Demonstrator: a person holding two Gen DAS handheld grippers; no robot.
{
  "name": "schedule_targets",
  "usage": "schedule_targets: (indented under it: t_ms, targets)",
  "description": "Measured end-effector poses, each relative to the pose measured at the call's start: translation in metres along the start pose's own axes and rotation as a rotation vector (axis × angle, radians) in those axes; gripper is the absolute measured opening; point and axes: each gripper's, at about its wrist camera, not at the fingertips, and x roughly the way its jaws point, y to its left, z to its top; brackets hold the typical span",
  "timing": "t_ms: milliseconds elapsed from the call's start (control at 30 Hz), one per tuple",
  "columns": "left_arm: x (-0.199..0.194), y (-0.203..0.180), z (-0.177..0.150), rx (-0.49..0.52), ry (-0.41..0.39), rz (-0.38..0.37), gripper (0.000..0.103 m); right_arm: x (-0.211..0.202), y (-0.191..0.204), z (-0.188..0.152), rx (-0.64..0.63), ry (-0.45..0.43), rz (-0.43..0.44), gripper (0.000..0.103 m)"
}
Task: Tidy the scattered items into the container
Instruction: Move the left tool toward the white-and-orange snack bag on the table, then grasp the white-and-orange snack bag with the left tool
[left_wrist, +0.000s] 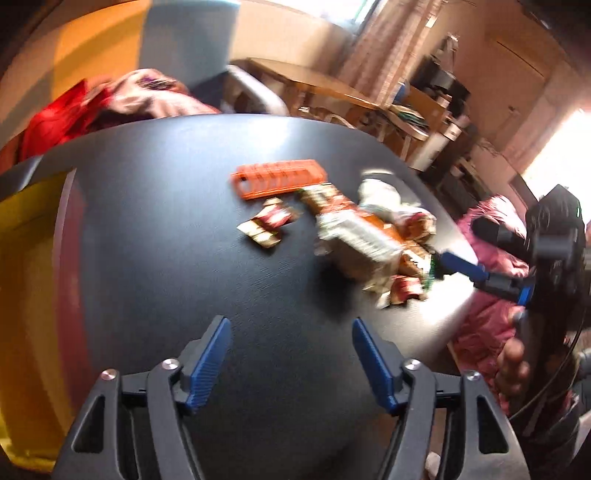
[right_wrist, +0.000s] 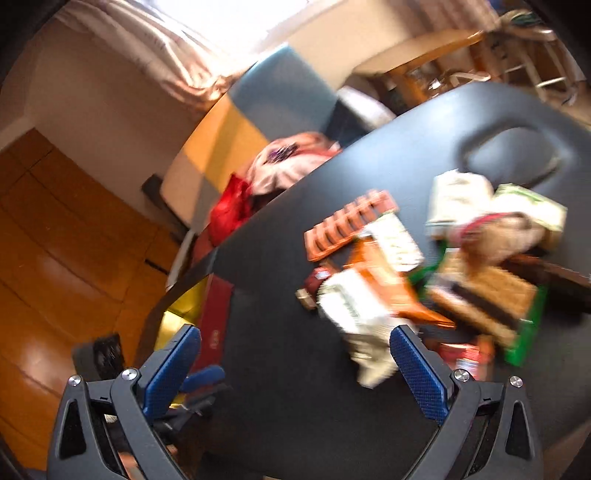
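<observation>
A pile of snack packets and wrappers (left_wrist: 373, 236) lies on the black table (left_wrist: 184, 229), right of centre. An orange ribbed tray (left_wrist: 279, 178) lies beside it, and a small red-and-cream packet (left_wrist: 267, 221) lies apart to the left. My left gripper (left_wrist: 291, 358) is open and empty above the table's near part. My right gripper (right_wrist: 295, 363) is open and empty, its right finger beside a white-and-orange packet (right_wrist: 369, 314). The orange tray (right_wrist: 347, 225) and the pile (right_wrist: 480, 258) show blurred in the right wrist view. The right gripper also shows in the left wrist view (left_wrist: 461, 267), at the pile's right edge.
A yellow container with a red side (left_wrist: 33, 295) stands off the table's left edge; it also shows in the right wrist view (right_wrist: 214, 325). Red and pink cloth (left_wrist: 110, 99) lies behind the table. A pink cloth (left_wrist: 487, 266) is at the right. A wooden table (left_wrist: 325, 85) stands further back.
</observation>
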Motion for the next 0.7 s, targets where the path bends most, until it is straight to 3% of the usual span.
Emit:
schedule_targets:
  t_ms: [133,367,700]
  targets:
    - [0.018,-0.018,0.022,-0.011,0.023,-0.096,0.079,-0.026,-0.021,-0.015,0.024,-0.02,-0.088,0.103]
    - [0.056,-0.032,0.045,-0.087,0.08,-0.175,0.079,-0.037,-0.044,-0.027,0.046,-0.032,-0.153,0.103]
    - [0.087,-0.025,0.053,-0.22,0.113,-0.142,0.08,-0.023,-0.056,-0.034,0.039,-0.019,-0.182,0.103]
